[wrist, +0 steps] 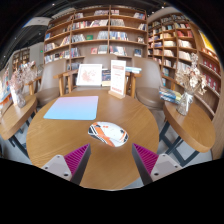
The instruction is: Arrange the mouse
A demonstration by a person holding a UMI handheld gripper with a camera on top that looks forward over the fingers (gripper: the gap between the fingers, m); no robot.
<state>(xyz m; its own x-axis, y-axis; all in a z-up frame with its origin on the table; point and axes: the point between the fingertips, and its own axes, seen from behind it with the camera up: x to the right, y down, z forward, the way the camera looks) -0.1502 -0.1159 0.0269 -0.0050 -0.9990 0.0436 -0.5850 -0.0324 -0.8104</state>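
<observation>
A white and grey mouse point(108, 134) with orange and dark markings lies on the round wooden table point(60, 140), just ahead of my fingers and between their lines. A light blue mouse mat point(72, 108) lies flat farther back, to the left of the mouse. My gripper point(111, 160) is open, its two pink-padded fingers point(76, 157) spread wide above the table's near edge. Nothing is between them.
Beyond the table stand wooden chairs point(122, 84) and white display boards point(90, 74). Tall bookshelves point(95, 35) line the back and right walls. Side tables point(190, 110) with books flank the round table on both sides.
</observation>
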